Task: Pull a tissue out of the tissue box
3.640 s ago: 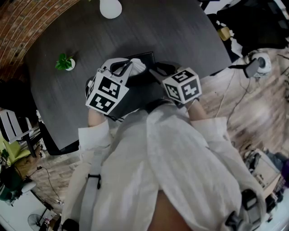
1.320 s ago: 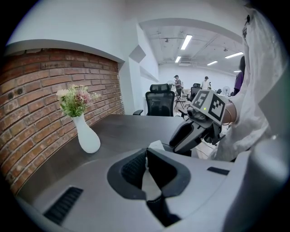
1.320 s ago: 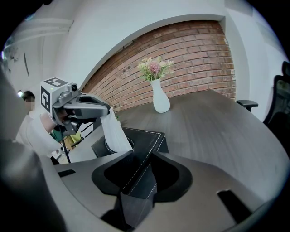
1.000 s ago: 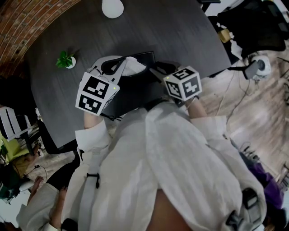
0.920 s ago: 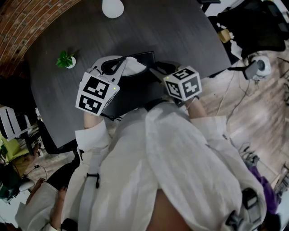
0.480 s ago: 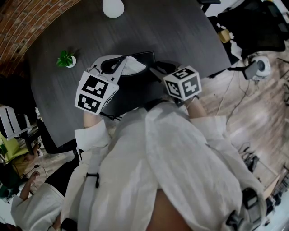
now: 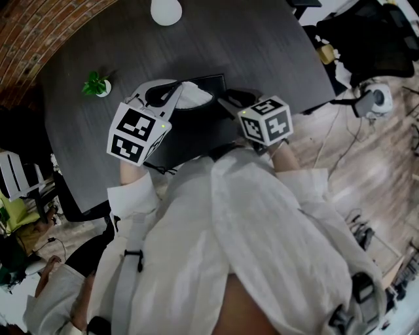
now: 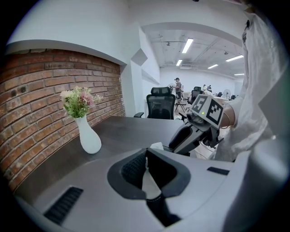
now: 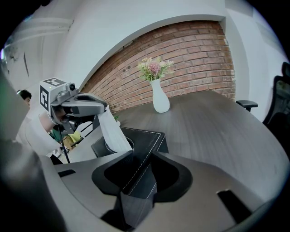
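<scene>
**Tissue half out of the box, both tongs clamped**

At the far left of the head view a small potted plant (image 7: 95, 87) stands on the dark table (image 7: 262, 46), well apart from the work. Next to the right comes the left gripper (image 8: 147, 156), its marker cube (image 7: 134, 131) tilted over the table's near edge. Its jaws are pressed together on the tissue (image 9: 111, 129); in its own view a thin white strip shows pinched between the pads. The right gripper view shows that tissue hanging as a taut white sheet from the left jaws down into the round opening on top of the tissue box (image 9: 147, 138), so its lower end is inside the box and its upper end is lifted above it. A white vase (image 7: 166, 9) stands farther back on the table, near the brick wall (image 9: 181, 50); it holds flowers (image 8: 78, 100). The box, black with pale stitching, sits on the table near its front edge, between the two grippers. To its right the right gripper (image 9: 142, 153) is clamped on the box's near corner, the stitched edge running in between its jaws; its marker cube (image 7: 265, 121) rides above the person's white shirt (image 7: 249, 229). At the far right lies the wooden floor (image 7: 366, 163).
</scene>
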